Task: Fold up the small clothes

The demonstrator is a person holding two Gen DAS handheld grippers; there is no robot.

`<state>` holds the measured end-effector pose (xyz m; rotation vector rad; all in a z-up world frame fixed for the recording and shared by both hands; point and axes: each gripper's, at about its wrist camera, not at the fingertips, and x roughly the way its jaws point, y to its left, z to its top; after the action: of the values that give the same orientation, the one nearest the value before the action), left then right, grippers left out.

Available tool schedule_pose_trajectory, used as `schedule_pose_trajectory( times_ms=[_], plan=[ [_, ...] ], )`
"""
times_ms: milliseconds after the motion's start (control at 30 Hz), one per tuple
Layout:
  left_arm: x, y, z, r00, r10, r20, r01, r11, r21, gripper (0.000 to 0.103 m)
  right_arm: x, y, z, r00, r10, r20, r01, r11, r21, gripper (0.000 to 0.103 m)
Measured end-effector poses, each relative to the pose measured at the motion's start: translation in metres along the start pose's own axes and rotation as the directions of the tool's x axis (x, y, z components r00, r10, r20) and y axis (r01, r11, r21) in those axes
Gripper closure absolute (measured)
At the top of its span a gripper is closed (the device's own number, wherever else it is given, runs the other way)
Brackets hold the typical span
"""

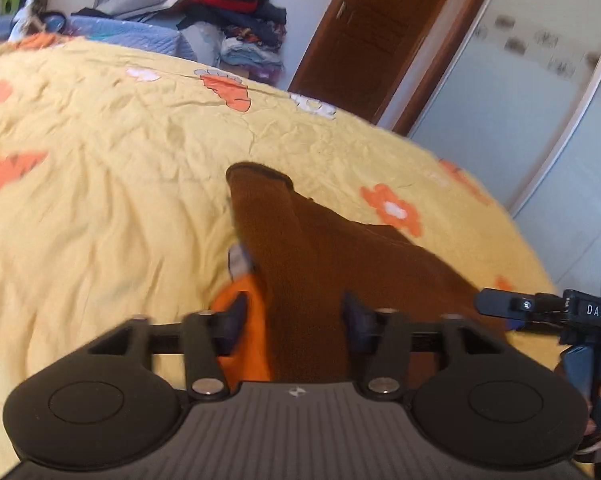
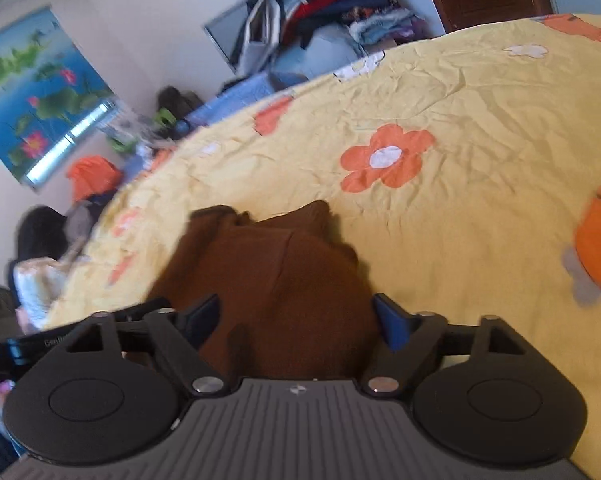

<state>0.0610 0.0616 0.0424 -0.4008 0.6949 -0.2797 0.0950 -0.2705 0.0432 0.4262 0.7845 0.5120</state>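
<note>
A small brown knitted garment lies bunched on a yellow bed cover printed with orange flowers. An orange part shows at its left edge. My left gripper stands open low over its near end, cloth between the fingers but not pinched. From the right edge of the left wrist view, the right gripper reaches in beside the garment, a hand below it. In the right wrist view the brown garment fills the gap of my right gripper, whose jaws are wide open either side of it on the bed cover.
A tall pile of mixed clothes stands past the bed's far edge. A brown wooden door and pale wardrobe doors lie to the right. A lotus picture hangs on the wall; more clutter sits beside the bed.
</note>
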Motion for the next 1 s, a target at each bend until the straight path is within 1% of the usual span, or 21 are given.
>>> schedule_pose_trajectory(
  times_ms=[33,100,133,167,200,233,267,333,367,400,500,567,600,633,667,733,767,833,900,967,1000],
  plan=[
    [-0.014,0.005,-0.011,0.999,-0.054,0.004,0.054,0.997,-0.05,0.023,-0.016,-0.005,-0.009,0.999,0.032,0.004,-0.032,0.999,0.037,0.005],
    [-0.03,0.012,-0.03,0.985,-0.172,-0.024,0.167,0.974,-0.152,0.023,-0.038,-0.013,-0.029,0.994,0.107,-0.021,-0.104,0.989,0.109,0.006],
    [-0.03,0.014,-0.039,0.975,-0.218,-0.048,0.205,0.959,-0.195,0.023,-0.043,-0.015,-0.038,0.99,0.133,-0.051,-0.126,0.983,0.13,0.01],
    [-0.028,0.013,-0.046,0.973,-0.22,-0.07,0.2,0.956,-0.214,0.024,-0.045,-0.013,-0.046,0.987,0.143,-0.078,-0.131,0.982,0.138,0.014],
    [-0.023,0.009,-0.051,0.975,-0.199,-0.101,0.176,0.964,-0.2,0.025,-0.043,-0.008,-0.053,0.983,0.149,-0.104,-0.136,0.983,0.127,0.026],
    [-0.022,0.003,-0.054,0.98,-0.176,-0.093,0.161,0.975,-0.156,0.034,-0.039,-0.003,-0.06,0.978,0.156,-0.14,-0.142,0.984,0.105,0.039],
    [-0.021,-0.004,-0.056,0.986,-0.132,-0.099,0.121,0.986,-0.115,0.054,-0.033,0.003,-0.065,0.972,0.142,-0.185,-0.129,0.989,0.078,0.043],
    [-0.022,-0.012,-0.058,0.988,-0.09,-0.126,0.081,0.993,-0.082,0.071,-0.03,0.015,-0.072,0.974,0.103,-0.2,-0.105,0.994,-0.002,0.07],
    [-0.027,-0.014,-0.06,0.988,-0.089,-0.129,0.08,0.994,-0.074,0.077,-0.031,0.017,-0.074,0.972,0.099,-0.214,-0.105,0.994,-0.016,0.075],
    [-0.034,-0.015,-0.063,0.988,-0.084,-0.128,0.077,0.996,-0.053,0.079,-0.037,0.019,-0.077,0.972,0.105,-0.212,-0.113,0.993,-0.024,0.076],
    [-0.044,-0.019,-0.079,0.992,-0.024,-0.124,0.031,0.998,0.052,0.076,-0.047,0.018,-0.09,0.973,0.102,-0.205,-0.114,0.993,-0.045,0.077],
    [-0.047,-0.022,-0.086,0.998,0.001,-0.065,0.007,0.993,0.116,0.069,-0.048,0.016,-0.096,0.98,0.107,-0.166,-0.116,0.992,-0.045,0.076],
    [-0.05,-0.028,-0.088,0.998,0.039,-0.039,-0.033,0.988,0.15,0.063,-0.048,0.015,-0.097,0.982,0.117,-0.15,-0.122,0.992,-0.024,0.069],
    [-0.054,-0.036,-0.09,0.996,0.085,-0.013,-0.082,0.98,0.181,0.046,-0.051,0.014,-0.097,0.984,0.116,-0.139,-0.116,0.993,0.004,0.058],
    [-0.061,-0.045,-0.092,0.993,0.118,0.021,-0.12,0.97,0.213,0.035,-0.056,0.017,-0.097,0.989,0.09,-0.12,-0.089,0.996,0.015,0.052],
    [-0.079,-0.059,-0.103,0.986,0.129,0.102,-0.152,0.953,0.263,0.03,-0.074,0.034,-0.103,0.999,-0.01,-0.036,0.008,0.998,-0.056,0.024],
    [-0.085,-0.065,-0.11,0.984,0.13,0.126,-0.16,0.949,0.271,0.02,-0.082,0.043,-0.11,0.998,-0.061,0.005,0.061,0.991,-0.117,0.018],
    [-0.09,-0.074,-0.125,0.979,0.149,0.138,-0.184,0.937,0.296,0.015,-0.09,0.059,-0.128,0.982,-0.181,0.062,0.19,0.956,-0.222,0.0],
    [-0.085,-0.08,-0.138,0.971,0.214,0.109,-0.238,0.917,0.319,0.015,-0.088,0.069,-0.148,0.95,-0.302,0.072,0.31,0.906,-0.288,0.0],
    [-0.071,-0.08,-0.147,0.962,0.27,0.051,-0.272,0.907,0.322,0.014,-0.08,0.074,-0.165,0.929,-0.366,0.047,0.361,0.875,-0.324,0.0],
    [-0.07,-0.083,-0.148,0.954,0.292,0.061,-0.295,0.896,0.332,0.012,-0.078,0.079,-0.173,0.917,-0.39,0.082,0.393,0.852,-0.346,0.0]
  ],
)
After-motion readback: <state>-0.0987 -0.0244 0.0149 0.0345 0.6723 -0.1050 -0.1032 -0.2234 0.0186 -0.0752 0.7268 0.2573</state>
